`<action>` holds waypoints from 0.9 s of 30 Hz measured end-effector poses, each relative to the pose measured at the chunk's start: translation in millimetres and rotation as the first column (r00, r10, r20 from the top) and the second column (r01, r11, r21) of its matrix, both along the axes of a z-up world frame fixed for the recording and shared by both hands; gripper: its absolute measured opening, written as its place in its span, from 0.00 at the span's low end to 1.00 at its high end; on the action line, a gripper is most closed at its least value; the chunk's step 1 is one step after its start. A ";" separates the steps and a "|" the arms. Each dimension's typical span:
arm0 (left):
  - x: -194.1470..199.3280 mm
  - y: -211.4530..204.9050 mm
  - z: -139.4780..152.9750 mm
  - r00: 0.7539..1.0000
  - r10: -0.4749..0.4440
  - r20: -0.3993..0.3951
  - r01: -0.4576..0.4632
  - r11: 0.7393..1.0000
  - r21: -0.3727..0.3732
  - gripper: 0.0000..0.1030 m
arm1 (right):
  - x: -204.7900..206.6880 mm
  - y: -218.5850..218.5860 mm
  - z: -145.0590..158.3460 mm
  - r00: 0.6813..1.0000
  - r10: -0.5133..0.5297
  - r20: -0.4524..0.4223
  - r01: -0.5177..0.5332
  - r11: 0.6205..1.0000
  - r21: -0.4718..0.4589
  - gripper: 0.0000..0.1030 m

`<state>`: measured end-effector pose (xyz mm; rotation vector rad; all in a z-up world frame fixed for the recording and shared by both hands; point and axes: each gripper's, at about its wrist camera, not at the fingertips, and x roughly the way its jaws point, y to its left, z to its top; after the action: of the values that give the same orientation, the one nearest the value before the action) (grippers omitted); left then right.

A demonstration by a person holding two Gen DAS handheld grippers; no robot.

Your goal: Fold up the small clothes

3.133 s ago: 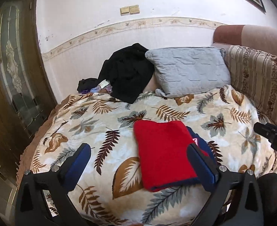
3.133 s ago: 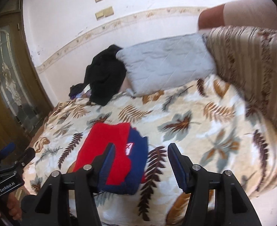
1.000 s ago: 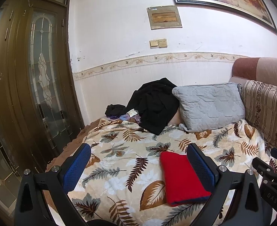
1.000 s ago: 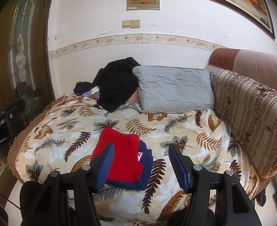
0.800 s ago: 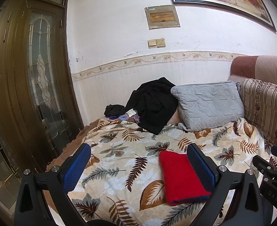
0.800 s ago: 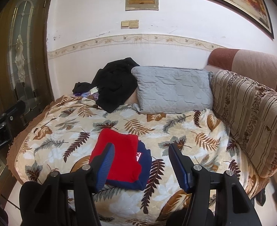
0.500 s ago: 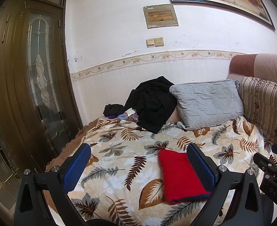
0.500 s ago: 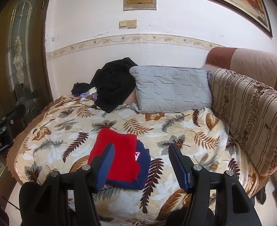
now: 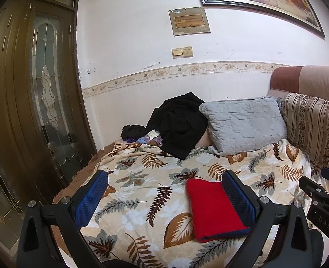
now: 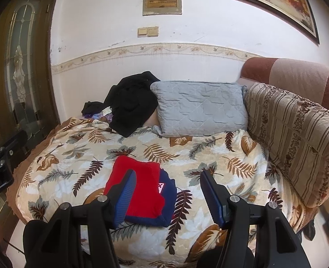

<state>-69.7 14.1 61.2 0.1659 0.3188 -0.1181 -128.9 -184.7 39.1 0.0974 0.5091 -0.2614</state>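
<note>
A folded red and navy garment (image 9: 211, 207) (image 10: 146, 192) lies flat on the leaf-patterned blanket (image 9: 142, 192) (image 10: 220, 156) near the bed's front edge. My left gripper (image 9: 164, 198) hangs open well back from the bed, with nothing between its blue pads. My right gripper (image 10: 167, 196) is open too and empty, held back from the garment. The right gripper's body shows at the right edge of the left wrist view, and the left one's at the left edge of the right wrist view.
A black garment pile (image 9: 177, 125) (image 10: 130, 100) and a grey quilted pillow (image 9: 242, 122) (image 10: 200, 107) lie at the back by the wall. A striped sofa back (image 10: 294, 134) borders the right side. A brown glass-panelled door (image 9: 37, 102) stands at the left.
Since three seconds ago both grippers have pulled back and up from the garment, widening the view. Over the last second almost nothing has moved.
</note>
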 end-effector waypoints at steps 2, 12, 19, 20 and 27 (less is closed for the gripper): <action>-0.1 0.1 0.0 1.000 0.000 0.000 0.000 1.000 0.000 0.99 | 0.3 1.2 0.8 1.000 -0.001 0.001 0.001 1.000 -0.003 0.62; -1.6 3.9 2.0 1.000 -0.001 0.004 0.001 1.000 -0.007 0.99 | 1.5 7.8 8.6 1.000 -0.001 0.011 0.001 1.000 -0.020 0.62; -3.2 6.7 2.7 1.000 -0.001 0.009 0.001 1.000 -0.012 0.99 | 1.8 13.9 12.7 1.000 -0.002 0.023 0.003 0.999 -0.032 0.62; -3.0 7.3 3.0 1.000 0.000 0.010 0.000 1.000 -0.014 0.99 | 1.6 14.6 12.9 1.000 -0.003 0.025 0.004 0.999 -0.034 0.62; -3.0 9.7 3.1 1.000 -0.001 0.010 0.002 1.000 -0.015 0.99 | 1.0 19.4 15.3 1.000 -0.002 0.031 0.004 0.999 -0.042 0.62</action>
<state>-72.7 23.9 64.2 0.1518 0.3074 -0.1211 -127.9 -165.3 54.4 0.0610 0.4722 -0.2729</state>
